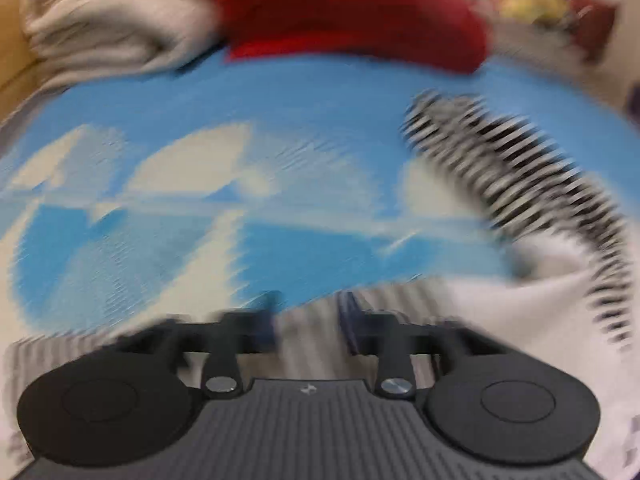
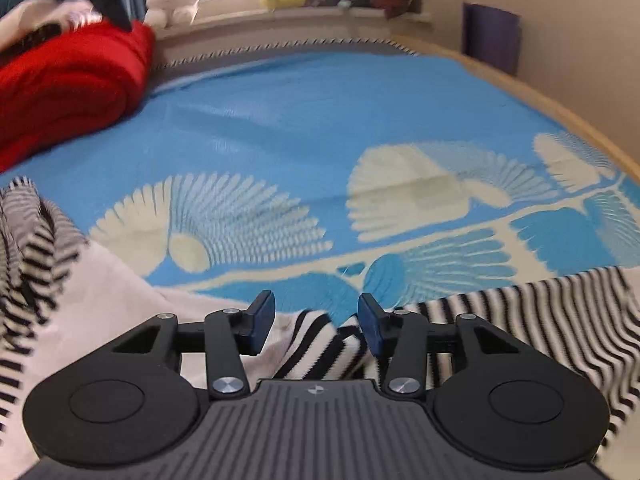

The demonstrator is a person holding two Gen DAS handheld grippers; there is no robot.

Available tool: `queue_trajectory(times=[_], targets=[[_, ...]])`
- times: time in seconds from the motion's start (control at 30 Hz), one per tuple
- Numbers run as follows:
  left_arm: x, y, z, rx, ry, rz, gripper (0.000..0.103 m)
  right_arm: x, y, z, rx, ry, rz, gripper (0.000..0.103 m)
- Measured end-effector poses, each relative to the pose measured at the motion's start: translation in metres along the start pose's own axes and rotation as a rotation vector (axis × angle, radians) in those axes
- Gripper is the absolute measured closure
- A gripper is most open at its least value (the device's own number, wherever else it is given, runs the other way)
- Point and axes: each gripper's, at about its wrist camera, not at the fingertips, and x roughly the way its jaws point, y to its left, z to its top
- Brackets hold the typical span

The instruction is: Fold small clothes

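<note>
Now the right tool point(image 2: 316, 320) is wide open over the black-and-white striped cloth point(image 2: 320, 344) on the blue-and-cream bed cover point(image 2: 304, 120). Blur hides whether the left tool point(image 1: 308, 316), gaping, holds it.

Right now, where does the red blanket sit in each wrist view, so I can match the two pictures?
Left wrist: the red blanket fills the top centre, blurred, beyond the blue patterned bedspread.
Right wrist: the red blanket lies at the upper left edge.
Shared landmark: the black-and-white striped garment, right of centre in the left view, at the left edge in the right view.
</note>
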Motion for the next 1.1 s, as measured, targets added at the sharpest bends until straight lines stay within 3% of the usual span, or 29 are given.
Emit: queue_trajectory(times=[0.03,0.2,0.27,0.3,0.33,0.37,0.4,0.47,0.57,0.6,0.67,0.73,0.83,0.9,0.97,1.07,1.1], targets=[[0.003,-0.004,0.0,-0.013,-0.022,-0.029,0.021,-0.014,-0.003,0.004,0.031,-0.001,0.002,0.055],[0.039,-0.023,0.005,0.029,0.03,-0.067,0.021,-0.103,-0.005,0.02,0.116,-0.014,0.064,0.054],[0.052,-0.03,-0.003,0.069,0.095,-0.078,0.026,-0.143,-0.003,0.02,0.12,-0.028,0.096,0.049],[0.058,-0.035,-0.01,0.094,0.111,-0.074,0.035,-0.159,-0.004,0.018,0.131,-0.041,0.105,0.046],[0.056,-0.038,-0.015,0.119,0.077,-0.071,0.047,-0.173,-0.006,0.014,0.151,-0.059,0.112,0.043],[0.054,-0.041,-0.018,0.15,0.063,-0.077,0.095,-0.183,-0.009,0.01,0.176,-0.077,0.115,0.041],[0.053,-0.043,-0.018,0.186,0.064,-0.078,0.099,-0.189,-0.013,0.002,0.212,-0.098,0.114,0.04],[0.048,-0.035,-0.011,0.17,0.031,0.024,0.099,-0.186,-0.017,-0.013,0.252,-0.101,0.096,0.04],[0.046,0.015,-0.005,-0.069,0.065,0.168,0.103,-0.152,-0.018,-0.032,0.233,-0.006,0.029,0.042],[0.045,0.019,-0.005,-0.057,0.09,0.197,0.099,-0.142,-0.02,-0.037,0.245,0.027,0.021,0.042],[0.033,0.016,-0.004,0.024,0.092,0.151,0.092,-0.123,-0.024,-0.048,0.253,0.119,0.039,0.042],[0.001,0.008,0.001,0.084,0.005,0.124,0.084,-0.112,-0.025,-0.06,0.255,0.205,-0.009,0.042],[-0.031,-0.007,0.003,0.076,-0.018,0.002,0.083,-0.102,-0.025,-0.076,0.233,0.294,-0.01,0.042],[-0.039,-0.023,-0.008,0.066,0.055,-0.12,0.075,-0.095,-0.027,-0.089,0.225,0.339,-0.037,0.042],[-0.033,-0.04,-0.034,0.09,0.167,-0.208,0.073,-0.091,-0.033,-0.104,0.217,0.386,-0.075,0.044],[-0.018,-0.057,-0.091,0.195,0.368,-0.155,0.072,-0.097,-0.038,-0.12,0.173,0.401,-0.09,0.045],[-0.033,-0.059,-0.104,0.244,0.306,-0.126,0.069,-0.103,-0.039,-0.121,0.163,0.412,-0.101,0.045]])
